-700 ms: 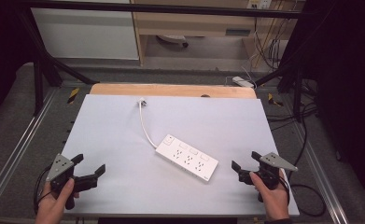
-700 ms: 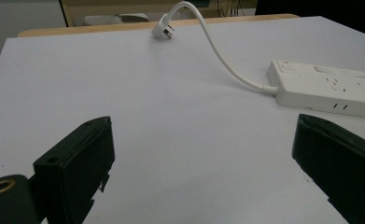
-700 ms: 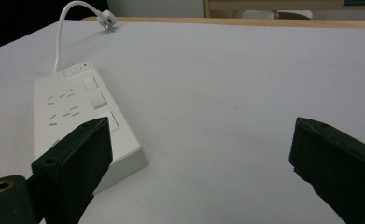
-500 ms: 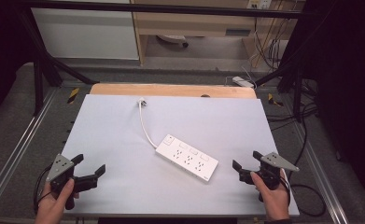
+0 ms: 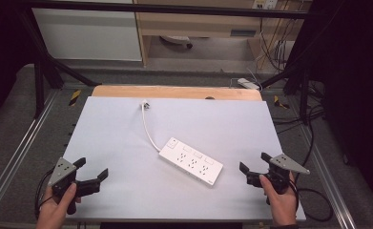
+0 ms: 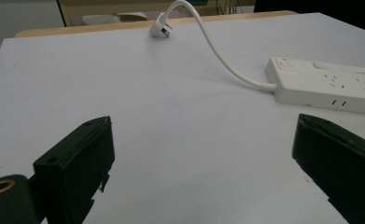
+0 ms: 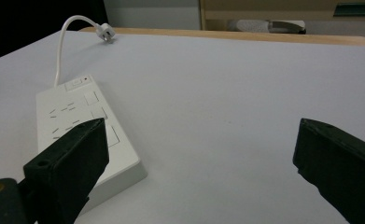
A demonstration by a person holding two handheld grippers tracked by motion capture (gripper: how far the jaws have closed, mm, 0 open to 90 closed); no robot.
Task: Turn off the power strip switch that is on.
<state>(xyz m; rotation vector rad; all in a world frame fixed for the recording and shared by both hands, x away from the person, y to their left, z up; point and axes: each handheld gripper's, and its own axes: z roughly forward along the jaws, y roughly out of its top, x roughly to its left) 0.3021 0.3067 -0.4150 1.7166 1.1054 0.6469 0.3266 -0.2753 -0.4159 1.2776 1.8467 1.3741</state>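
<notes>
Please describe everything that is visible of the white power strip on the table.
The power strip is a long, flat white block, apparently plastic, lying flat and diagonally near the middle of the white table. Its top carries rows of sockets and a switch at the cable end. A white cable curves away to an unplugged plug near the table's far edge. Both the left gripper and the right gripper are open and apart from it.
</notes>
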